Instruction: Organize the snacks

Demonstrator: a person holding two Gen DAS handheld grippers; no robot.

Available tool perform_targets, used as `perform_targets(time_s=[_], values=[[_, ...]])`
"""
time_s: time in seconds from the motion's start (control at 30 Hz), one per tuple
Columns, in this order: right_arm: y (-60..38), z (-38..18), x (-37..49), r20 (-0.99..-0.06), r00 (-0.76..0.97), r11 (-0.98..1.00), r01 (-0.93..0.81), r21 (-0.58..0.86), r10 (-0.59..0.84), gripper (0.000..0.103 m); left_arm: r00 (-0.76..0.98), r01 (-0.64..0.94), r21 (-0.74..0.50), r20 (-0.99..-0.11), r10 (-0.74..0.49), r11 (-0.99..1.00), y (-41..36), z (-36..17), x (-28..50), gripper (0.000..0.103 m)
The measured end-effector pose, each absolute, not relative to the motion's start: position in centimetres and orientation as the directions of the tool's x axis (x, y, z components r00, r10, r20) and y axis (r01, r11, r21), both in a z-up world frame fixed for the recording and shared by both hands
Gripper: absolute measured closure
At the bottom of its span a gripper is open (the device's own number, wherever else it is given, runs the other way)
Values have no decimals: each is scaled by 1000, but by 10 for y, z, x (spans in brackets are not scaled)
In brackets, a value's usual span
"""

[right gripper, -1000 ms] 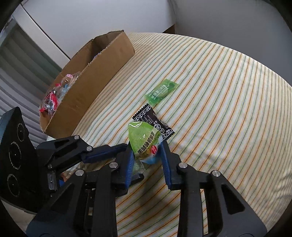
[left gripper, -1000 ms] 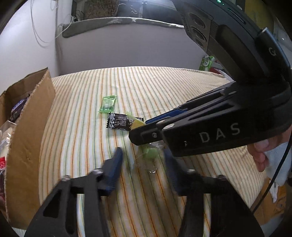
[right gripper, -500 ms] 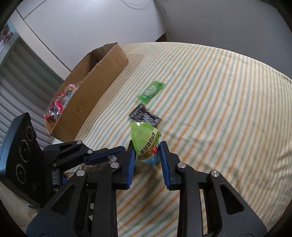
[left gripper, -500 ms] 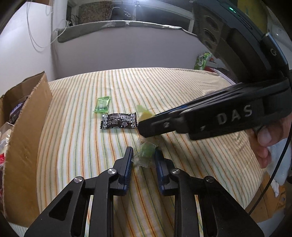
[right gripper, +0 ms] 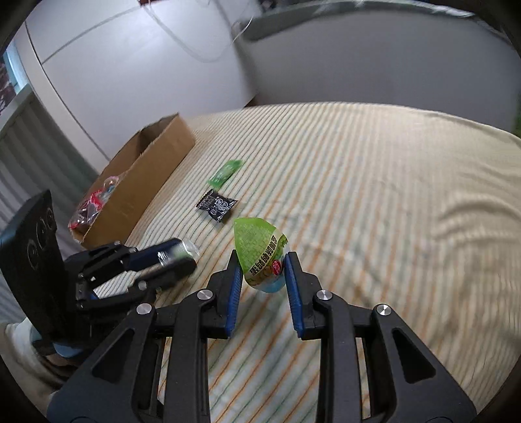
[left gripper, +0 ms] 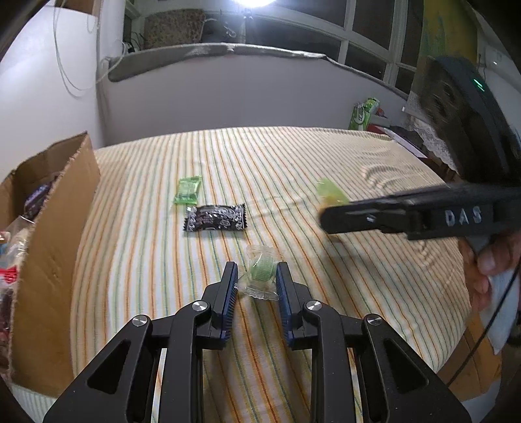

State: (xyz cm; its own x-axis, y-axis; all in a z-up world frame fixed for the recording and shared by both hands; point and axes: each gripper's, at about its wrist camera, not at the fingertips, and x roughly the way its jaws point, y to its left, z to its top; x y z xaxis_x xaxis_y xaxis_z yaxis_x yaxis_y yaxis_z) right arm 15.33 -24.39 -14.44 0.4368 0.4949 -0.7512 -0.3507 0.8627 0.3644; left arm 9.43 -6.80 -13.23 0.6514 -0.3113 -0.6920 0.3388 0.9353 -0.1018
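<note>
Left gripper (left gripper: pixel 254 280) jaws pinch clear-wrapped green candy (left gripper: pixel 259 272); right gripper (right gripper: pixel 263 268) jaws clamp green jelly cup (right gripper: pixel 262 253). Slick wrappers may slip.

Box (left gripper: pixel 49 227) left of 2 packets (left gripper: pixel 215 218)

A cream cloth with thin orange and green stripes (left gripper: pixel 293 156) covers the table. Behind it stands a plain white wall (left gripper: pixel 228 97). Dark windows with white frames (left gripper: pixel 368 39) sit up high, near a bright round light (left gripper: pixel 254 2).
</note>
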Motion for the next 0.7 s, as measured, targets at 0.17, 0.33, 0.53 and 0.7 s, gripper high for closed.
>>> perform_targets(time_s=[0.17,0.33,0.53,0.7], values=[[-246,-138,114,-734,589,940,-245,238,339,76,696,328,-65,-657,-288,942,-67,-120,86,81],[-246,-109,85,-681,685,965,-170,199,260,76,755,328,-44,-588,-290,943,-61,-85,71,81],[-239,-55,60,-613,758,974,-154,167,225,76,846,321,-6,-448,-290,947,-44,-26,39,81],[-226,-17,49,-569,797,979,-152,133,201,76,889,309,-5,-353,-291,951,-21,12,18,81]])
